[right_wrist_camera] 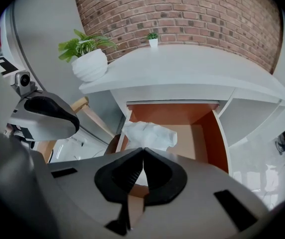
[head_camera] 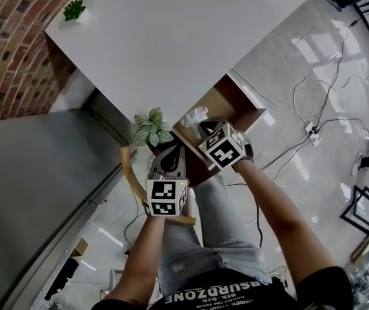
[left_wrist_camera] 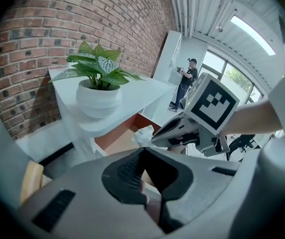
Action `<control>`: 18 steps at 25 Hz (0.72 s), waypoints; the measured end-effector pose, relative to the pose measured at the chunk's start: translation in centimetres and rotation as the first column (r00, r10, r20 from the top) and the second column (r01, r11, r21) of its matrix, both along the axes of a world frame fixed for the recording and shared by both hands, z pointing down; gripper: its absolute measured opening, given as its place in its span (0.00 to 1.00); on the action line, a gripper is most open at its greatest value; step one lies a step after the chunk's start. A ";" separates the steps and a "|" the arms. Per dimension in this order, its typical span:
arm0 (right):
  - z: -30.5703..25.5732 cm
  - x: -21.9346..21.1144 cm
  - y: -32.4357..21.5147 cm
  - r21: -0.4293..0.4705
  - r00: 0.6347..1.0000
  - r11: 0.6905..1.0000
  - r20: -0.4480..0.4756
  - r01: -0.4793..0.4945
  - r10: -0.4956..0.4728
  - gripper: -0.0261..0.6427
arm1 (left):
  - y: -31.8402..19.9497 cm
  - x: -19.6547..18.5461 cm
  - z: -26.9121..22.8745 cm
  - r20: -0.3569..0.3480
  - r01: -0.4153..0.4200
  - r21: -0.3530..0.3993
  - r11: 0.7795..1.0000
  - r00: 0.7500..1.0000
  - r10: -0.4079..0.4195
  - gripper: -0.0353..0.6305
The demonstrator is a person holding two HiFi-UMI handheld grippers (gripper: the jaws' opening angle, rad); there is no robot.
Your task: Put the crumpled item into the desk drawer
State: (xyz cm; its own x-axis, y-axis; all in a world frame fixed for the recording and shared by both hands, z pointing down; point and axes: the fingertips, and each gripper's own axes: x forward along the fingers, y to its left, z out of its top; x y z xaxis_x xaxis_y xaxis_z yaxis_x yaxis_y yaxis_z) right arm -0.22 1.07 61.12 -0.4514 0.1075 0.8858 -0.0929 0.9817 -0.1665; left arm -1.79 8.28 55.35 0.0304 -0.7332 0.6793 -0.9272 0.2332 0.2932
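Observation:
The crumpled item is a white wad of paper (head_camera: 194, 116) (right_wrist_camera: 148, 135). My right gripper (head_camera: 202, 125) (right_wrist_camera: 143, 151) is shut on its near edge and holds it just above the front left corner of the open desk drawer (head_camera: 233, 102) (right_wrist_camera: 202, 133), which has a bare brown inside. In the left gripper view the wad (left_wrist_camera: 142, 135) sticks out from the right gripper's tips (left_wrist_camera: 155, 137). My left gripper (head_camera: 171, 154) (left_wrist_camera: 143, 150) hangs to the left of and below the drawer, jaw tips together with nothing between them.
A potted plant (head_camera: 151, 129) (left_wrist_camera: 98, 99) stands on the white desk's near corner, beside the drawer. A small plant (head_camera: 74, 10) sits at the far corner by the brick wall. A wooden chair (head_camera: 133, 179) is below me. Cables and a power strip (head_camera: 313, 131) lie on the floor to the right.

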 end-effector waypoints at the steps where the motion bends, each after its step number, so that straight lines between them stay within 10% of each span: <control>1: 0.2 0.0 0.0 -0.002 1.000 1.000 -0.004 0.007 -0.007 0.04 | 0.0 0.0 0.0 0.000 0.003 0.000 1.000 1.000 -0.003 0.06; 18: 2.3 -0.7 0.2 -0.019 0.994 0.994 -0.044 0.104 -0.104 0.04 | -0.2 0.0 0.8 -0.007 0.033 -0.009 0.999 0.999 -0.033 0.06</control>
